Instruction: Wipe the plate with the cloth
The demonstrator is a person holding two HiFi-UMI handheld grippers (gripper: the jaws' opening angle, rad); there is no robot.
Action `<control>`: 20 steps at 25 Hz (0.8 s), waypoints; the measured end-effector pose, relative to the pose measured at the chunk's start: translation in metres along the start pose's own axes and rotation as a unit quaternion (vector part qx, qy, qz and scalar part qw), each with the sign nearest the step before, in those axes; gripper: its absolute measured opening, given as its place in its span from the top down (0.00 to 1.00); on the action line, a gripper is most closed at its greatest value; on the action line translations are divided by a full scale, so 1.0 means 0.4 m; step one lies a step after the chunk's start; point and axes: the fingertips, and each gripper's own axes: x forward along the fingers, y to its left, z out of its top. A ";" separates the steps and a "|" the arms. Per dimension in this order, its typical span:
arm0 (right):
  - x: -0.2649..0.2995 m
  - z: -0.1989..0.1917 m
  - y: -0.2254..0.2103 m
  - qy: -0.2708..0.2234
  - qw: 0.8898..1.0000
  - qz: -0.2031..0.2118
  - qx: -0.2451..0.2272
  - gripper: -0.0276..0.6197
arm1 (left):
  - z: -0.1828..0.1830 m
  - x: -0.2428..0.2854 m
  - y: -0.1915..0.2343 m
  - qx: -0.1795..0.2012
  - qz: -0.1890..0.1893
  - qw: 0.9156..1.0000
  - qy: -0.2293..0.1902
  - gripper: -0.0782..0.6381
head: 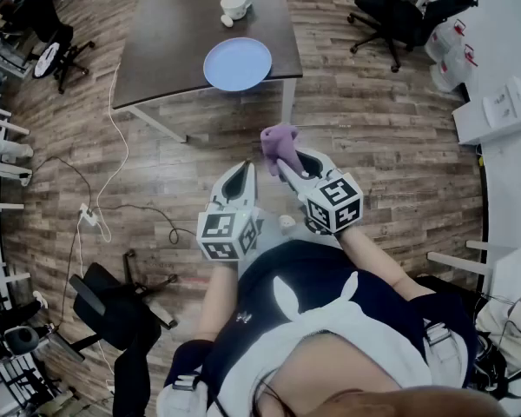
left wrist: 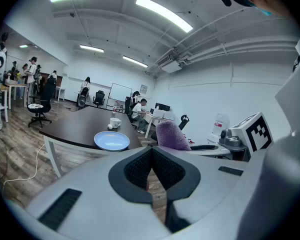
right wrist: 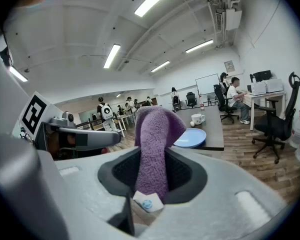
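Pale grey left claw (head: 240,170) and right claw (head: 285,162), black ribbed pads (left wrist: 135,169), black-and-white marker cubes (head: 228,234), dark navy top (head: 304,285)

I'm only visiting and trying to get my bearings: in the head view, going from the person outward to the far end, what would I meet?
The left gripper and right gripper side by side → purple cloth clamped in the right one → wooden floor → blue plate → white cup.
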 end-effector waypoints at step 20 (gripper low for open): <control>0.241 0.073 -0.083 0.031 0.999 -0.012 -0.004 0.77 | 0.082 0.166 0.215 -0.013 -0.010 1.000 0.022 0.88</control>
